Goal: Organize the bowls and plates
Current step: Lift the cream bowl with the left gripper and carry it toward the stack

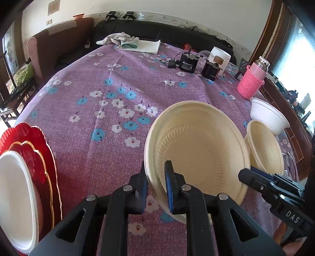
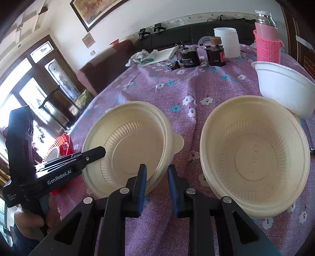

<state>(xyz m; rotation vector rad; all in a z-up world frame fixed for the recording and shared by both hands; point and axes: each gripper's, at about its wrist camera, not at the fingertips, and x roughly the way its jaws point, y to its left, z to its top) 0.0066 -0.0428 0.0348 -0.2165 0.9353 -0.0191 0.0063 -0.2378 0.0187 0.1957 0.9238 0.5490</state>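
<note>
We see left gripper (image 1: 156,189) jaws pinching cream bowl (image 1: 198,145) rim; bowl's near edge hidden. Right gripper (image 2: 157,190) jaws spread, empty; only right view shows bowl's tab (image 2: 178,142).

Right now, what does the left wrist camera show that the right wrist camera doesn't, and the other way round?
Only the left wrist view shows the white plate lying on the red plates clearly, and the left gripper straddling the rim of the near cream bowl.

Only the right wrist view shows that bowl's tab, the whole inside of the second cream bowl, and the framed picture.

Both show the white bowl, pink bottle, black jars and purple flowered cloth.
</note>
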